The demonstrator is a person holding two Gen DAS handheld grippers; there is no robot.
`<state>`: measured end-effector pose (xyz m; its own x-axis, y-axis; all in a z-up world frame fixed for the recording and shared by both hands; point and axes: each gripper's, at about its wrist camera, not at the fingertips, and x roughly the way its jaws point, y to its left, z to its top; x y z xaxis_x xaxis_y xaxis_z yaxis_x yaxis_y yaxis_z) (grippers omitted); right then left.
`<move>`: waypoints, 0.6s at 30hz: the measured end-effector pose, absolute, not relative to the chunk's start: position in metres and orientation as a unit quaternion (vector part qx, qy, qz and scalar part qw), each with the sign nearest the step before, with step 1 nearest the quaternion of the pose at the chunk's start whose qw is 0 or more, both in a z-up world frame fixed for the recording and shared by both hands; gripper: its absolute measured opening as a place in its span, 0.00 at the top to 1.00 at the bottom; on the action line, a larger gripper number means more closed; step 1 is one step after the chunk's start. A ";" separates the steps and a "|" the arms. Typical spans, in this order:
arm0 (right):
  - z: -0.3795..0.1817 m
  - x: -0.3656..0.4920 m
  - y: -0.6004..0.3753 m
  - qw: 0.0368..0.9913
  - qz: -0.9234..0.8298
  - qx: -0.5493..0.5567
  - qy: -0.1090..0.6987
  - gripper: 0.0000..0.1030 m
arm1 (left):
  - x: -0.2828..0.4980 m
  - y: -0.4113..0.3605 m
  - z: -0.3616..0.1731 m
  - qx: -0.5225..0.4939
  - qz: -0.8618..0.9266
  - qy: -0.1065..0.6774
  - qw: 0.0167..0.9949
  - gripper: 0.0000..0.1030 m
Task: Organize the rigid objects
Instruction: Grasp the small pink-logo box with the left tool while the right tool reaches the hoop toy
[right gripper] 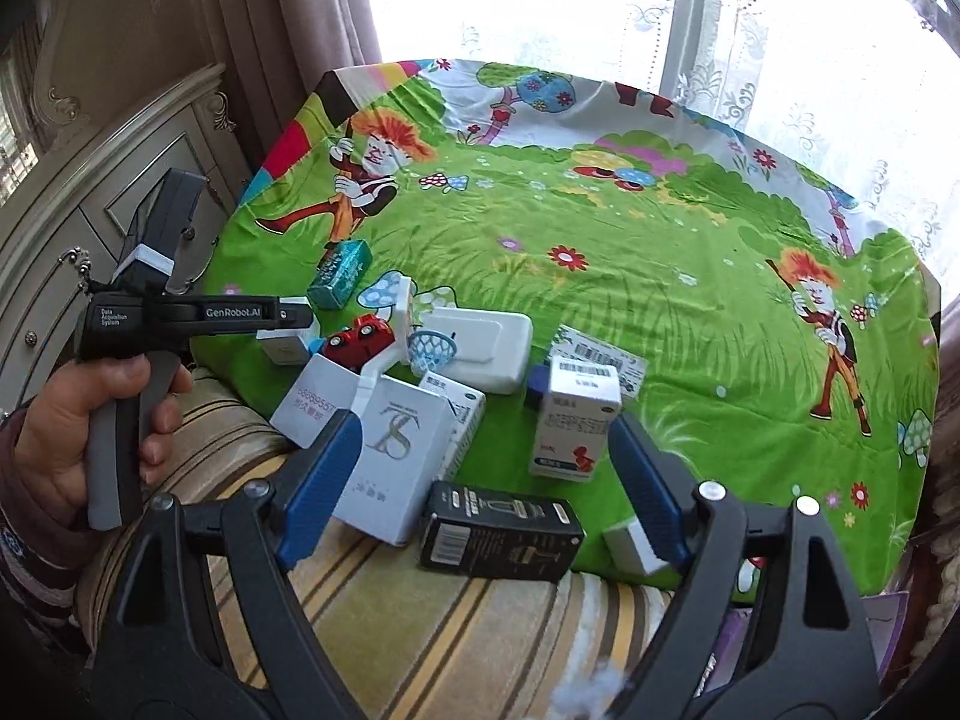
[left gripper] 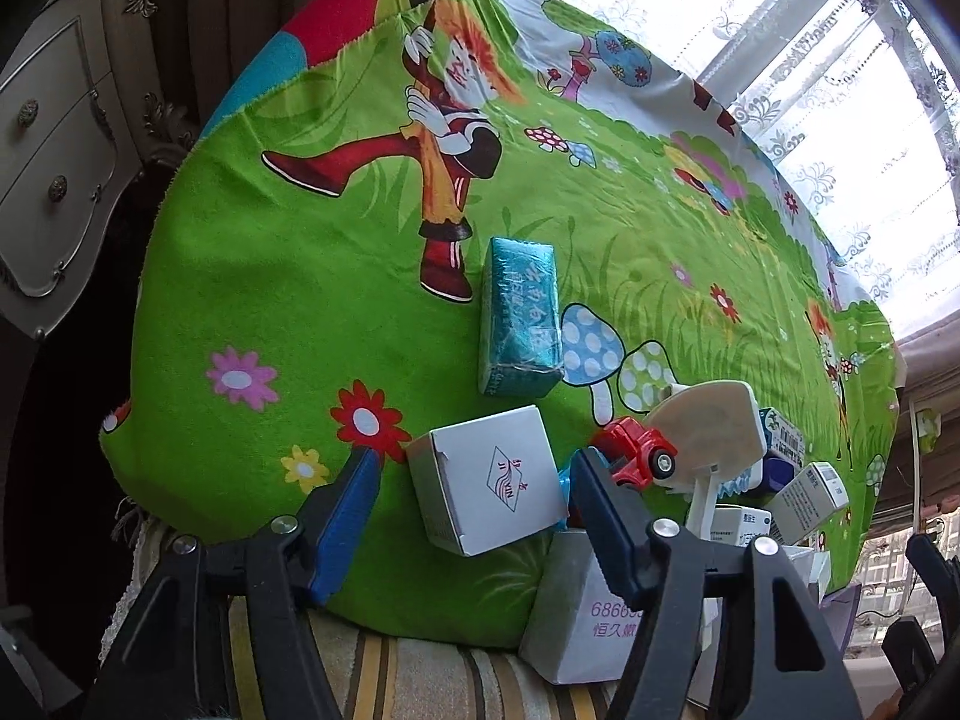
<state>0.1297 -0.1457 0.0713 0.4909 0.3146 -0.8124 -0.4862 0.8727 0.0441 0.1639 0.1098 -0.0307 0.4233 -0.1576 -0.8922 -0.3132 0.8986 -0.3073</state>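
My left gripper [left gripper: 474, 480] is open, its blue pads on either side of a white cube box [left gripper: 489, 483] with a red logo, not touching it. A teal packet [left gripper: 519, 318] lies beyond, alone on the green cloth. A red toy car [left gripper: 636, 456] and a white toy hoop board [left gripper: 708, 438] lie to the right. My right gripper [right gripper: 489, 468] is open above a black box [right gripper: 501, 531], a white "TS" box [right gripper: 399, 456] and a white medicine box [right gripper: 576, 414]. The left gripper body [right gripper: 198, 312] shows in the right wrist view.
A cartoon cloth [right gripper: 660, 252] covers the round table. A white soap-like case [right gripper: 480, 348], a blue net hoop [right gripper: 433, 348] and several small boxes crowd the near edge. A striped cushion [right gripper: 456, 618] lies below. A cream cabinet [left gripper: 54, 138] stands left; a curtained window behind.
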 end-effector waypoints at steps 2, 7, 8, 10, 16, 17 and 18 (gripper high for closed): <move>0.066 0.140 -0.132 0.853 0.233 -0.101 0.456 0.16 | 0.164 0.110 -0.034 -0.222 0.044 0.536 0.813 0.41; 0.050 0.160 -0.100 0.842 0.241 -0.107 0.470 0.16 | 0.162 0.110 -0.034 -0.230 0.035 0.528 0.817 0.49; 0.047 0.164 -0.094 0.840 0.242 -0.109 0.474 0.16 | 0.160 0.111 -0.033 -0.231 0.033 0.525 0.818 0.49; 0.041 0.171 -0.084 0.836 0.243 -0.110 0.480 0.19 | 0.157 0.112 -0.033 -0.236 0.030 0.518 0.821 0.50; 0.025 0.189 -0.063 0.820 0.246 -0.112 0.504 0.32 | 0.144 0.123 -0.027 -0.267 0.022 0.482 0.834 0.53; 0.022 0.191 -0.061 0.818 0.247 -0.113 0.507 0.32 | 0.142 0.124 -0.026 -0.269 0.022 0.477 0.837 0.53; 0.019 0.193 -0.059 0.815 0.247 -0.115 0.511 0.34 | 0.141 0.125 -0.025 -0.270 0.021 0.473 0.839 0.53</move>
<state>0.1933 -0.0588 0.0190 0.3564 0.2850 -0.8898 -0.5205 0.8514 0.0642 0.1410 0.1247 -0.0248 0.5524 -0.2197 -0.8041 -0.2912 0.8530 -0.4331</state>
